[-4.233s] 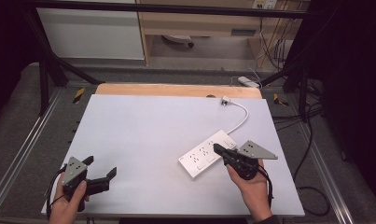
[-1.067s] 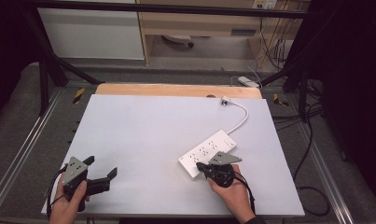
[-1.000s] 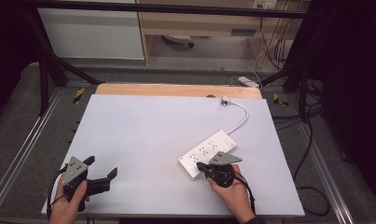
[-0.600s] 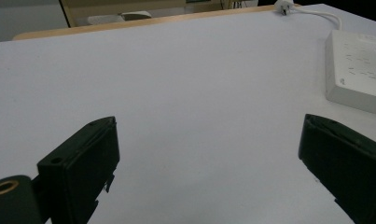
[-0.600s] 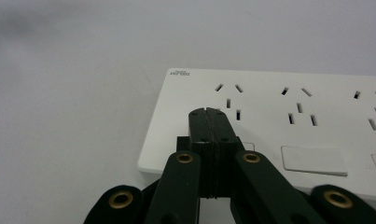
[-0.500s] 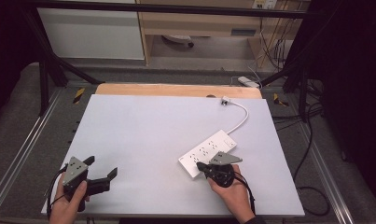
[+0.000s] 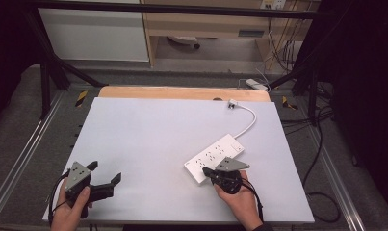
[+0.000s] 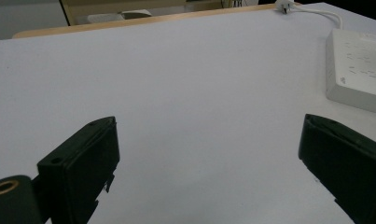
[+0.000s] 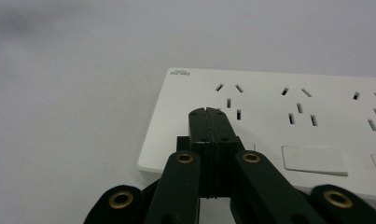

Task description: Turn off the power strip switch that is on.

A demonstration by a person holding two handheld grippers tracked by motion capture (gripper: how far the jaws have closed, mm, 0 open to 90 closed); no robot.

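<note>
A few seconds ago my right tongs (image 7: 207, 170) sat at the far end of the power strip (image 7: 214, 157); now I have brought them round to its near end. Their jaws are pressed together with nothing between them, tips over the strip's first sockets (image 9: 228, 100), so I judge I am about to push or press it, not lift it. My left tongs (image 7: 105, 174) wait spread wide, well off to the side. Ahead, the strip's cord (image 7: 249, 121) runs to its plug (image 7: 231, 103); it may drag.

White power strip (image 7: 214, 157) on table (image 7: 148, 139), right gripper (image 7: 208, 172) at its near end — left gripper (image 7: 104, 174) well apart.
</note>
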